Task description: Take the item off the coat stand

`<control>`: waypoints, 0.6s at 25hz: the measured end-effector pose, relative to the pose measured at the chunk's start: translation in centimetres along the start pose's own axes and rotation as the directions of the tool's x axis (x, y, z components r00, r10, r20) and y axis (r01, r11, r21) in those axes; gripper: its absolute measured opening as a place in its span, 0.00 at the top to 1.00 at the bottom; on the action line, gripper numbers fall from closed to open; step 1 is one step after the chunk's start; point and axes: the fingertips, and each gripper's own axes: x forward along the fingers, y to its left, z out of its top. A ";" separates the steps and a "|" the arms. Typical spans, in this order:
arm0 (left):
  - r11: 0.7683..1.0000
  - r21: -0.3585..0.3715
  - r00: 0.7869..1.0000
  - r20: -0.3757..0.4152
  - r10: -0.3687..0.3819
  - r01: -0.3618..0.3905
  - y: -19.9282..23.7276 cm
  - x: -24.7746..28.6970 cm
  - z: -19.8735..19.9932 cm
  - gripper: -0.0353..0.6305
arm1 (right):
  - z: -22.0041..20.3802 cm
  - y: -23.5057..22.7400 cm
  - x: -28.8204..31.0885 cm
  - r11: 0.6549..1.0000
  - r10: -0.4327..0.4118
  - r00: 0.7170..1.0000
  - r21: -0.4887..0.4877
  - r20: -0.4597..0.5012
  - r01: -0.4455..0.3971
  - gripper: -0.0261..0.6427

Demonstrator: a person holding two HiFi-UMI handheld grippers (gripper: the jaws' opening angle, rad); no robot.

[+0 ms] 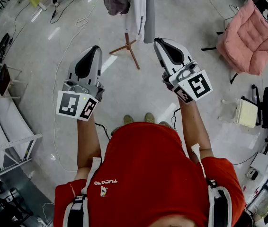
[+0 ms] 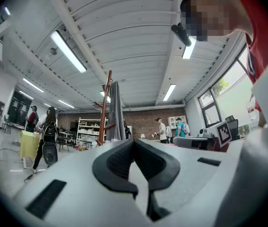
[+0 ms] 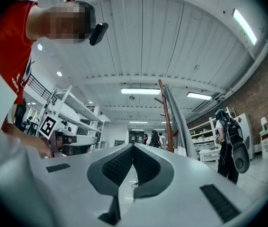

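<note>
The pale floor (image 1: 44, 56) fills the head view, with the person's red shirt (image 1: 148, 174) at the bottom edge and a pink armchair (image 1: 248, 37) at the right. The coat stand (image 1: 128, 48) stands ahead of both grippers. The frame's top edge cuts off its upper part, so only its wooden legs and the hanging fabric show there. The grey garment (image 1: 149, 13) hangs on the stand, well apart from both grippers. A mauve-grey bundle (image 1: 116, 0) beside it is hard to identify.

In the left gripper view the grey garment (image 2: 116, 112) hangs straight down along the stand's pole (image 2: 106, 103), long axis upright, its lower end hidden behind the gripper body. The right gripper view shows the same upright drape (image 3: 177, 119).

The left gripper (image 2: 133, 141) and right gripper (image 3: 133, 146) each have their 2 fingers clenched together on nothing.
</note>
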 end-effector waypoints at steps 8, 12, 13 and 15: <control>1.000 -0.008 1.000 0.016 -0.017 0.017 0.5 -0.4 -0.1 0.93 | 0.0 0.9 0.4 1.000 -0.006 1.000 0.007 0.003 0.006 0.93; 1.000 -0.014 0.999 0.025 -0.025 0.026 1.3 -0.5 -0.1 0.93 | -0.1 1.4 1.0 1.000 -0.014 1.000 0.000 -0.005 0.014 0.93; 1.000 -0.014 0.999 0.025 -0.028 0.028 1.6 -0.7 -0.2 0.93 | -0.2 1.7 1.4 1.000 -0.016 1.000 -0.001 -0.007 0.016 0.93; 0.999 -0.013 0.999 0.026 -0.033 0.034 2.5 -1.0 -0.4 0.93 | -0.5 2.4 2.1 1.000 -0.024 1.000 -0.002 -0.012 0.024 0.93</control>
